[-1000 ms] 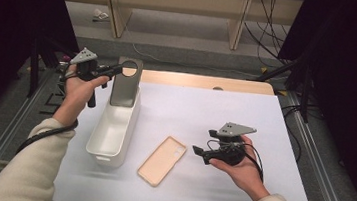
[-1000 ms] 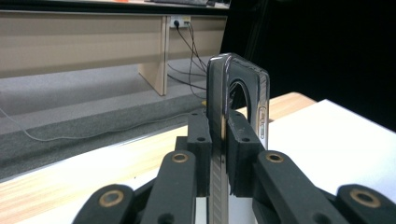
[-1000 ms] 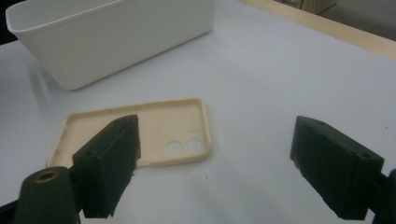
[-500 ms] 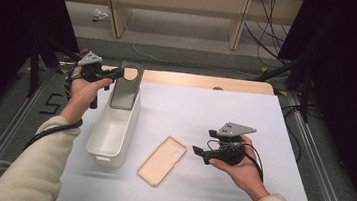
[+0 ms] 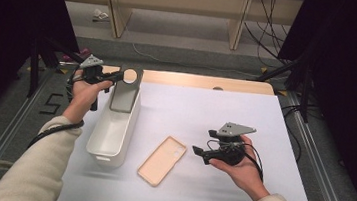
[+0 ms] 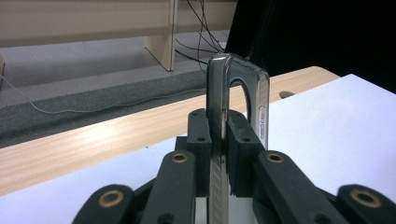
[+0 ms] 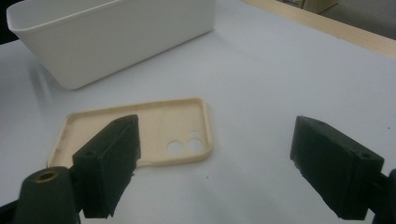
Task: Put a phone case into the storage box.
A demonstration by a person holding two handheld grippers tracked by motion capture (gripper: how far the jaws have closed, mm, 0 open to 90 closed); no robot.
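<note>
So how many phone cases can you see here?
2. A dark phone case is clamped in the left gripper, hanging over the far end of the white bin. A cream phone case lies flat on the table beside the bin. Nothing seems hidden.

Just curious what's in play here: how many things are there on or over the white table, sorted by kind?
Phone cases: 2, a dark case clamped in the left gripper over the bin, and a beige case lying flat on the table.
Bins: 1, a white bin.
Grippers: 2, the left one and the right gripper, which is open.
Total: 5.
</note>
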